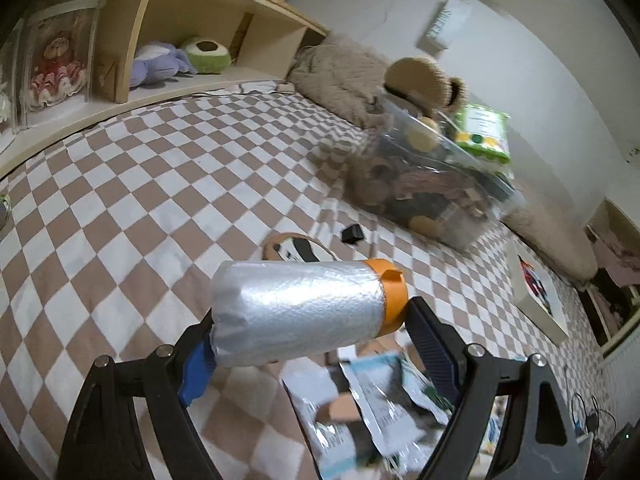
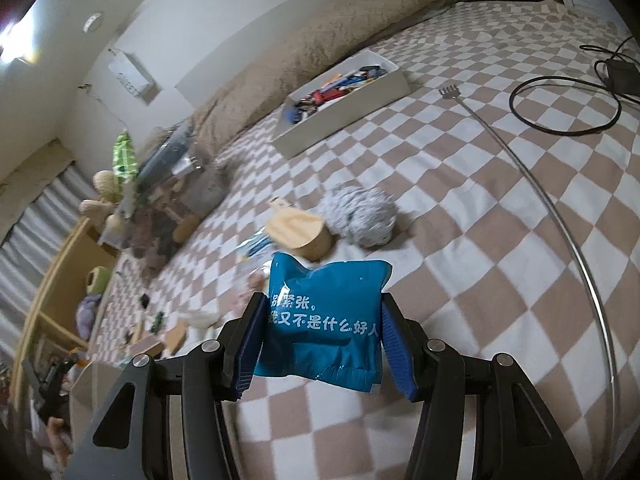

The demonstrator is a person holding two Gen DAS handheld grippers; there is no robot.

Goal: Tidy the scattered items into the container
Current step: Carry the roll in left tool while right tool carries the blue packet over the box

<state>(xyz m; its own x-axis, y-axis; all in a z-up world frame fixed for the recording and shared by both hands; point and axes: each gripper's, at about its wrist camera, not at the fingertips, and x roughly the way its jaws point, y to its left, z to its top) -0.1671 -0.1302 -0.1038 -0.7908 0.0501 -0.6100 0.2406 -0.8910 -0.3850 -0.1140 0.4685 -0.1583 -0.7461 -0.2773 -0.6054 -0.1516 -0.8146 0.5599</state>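
Observation:
My left gripper (image 1: 308, 320) is shut on a silver plastic roll with an orange end cap (image 1: 296, 312), held crosswise above the checked bedspread. The clear plastic container (image 1: 432, 184), full of toys and packets, stands ahead to the right, and shows in the right wrist view (image 2: 172, 184). My right gripper (image 2: 320, 336) is shut on a blue snack packet with white Chinese text (image 2: 324, 320), held above the bed. Loose packets (image 1: 372, 408) lie below the left gripper. A round wooden box (image 2: 300, 236) and a grey fluffy ball (image 2: 360, 216) lie ahead of the right gripper.
A white tray of small items (image 2: 344, 92) sits by the beige pillow (image 2: 320, 36). A metal back scratcher (image 2: 532, 176) and black cable (image 2: 564, 104) lie at right. A small black item (image 1: 352, 234) and a round wooden tag (image 1: 296, 248) lie before the container. Shelves with plush toys (image 1: 168, 64) stand beyond the bed.

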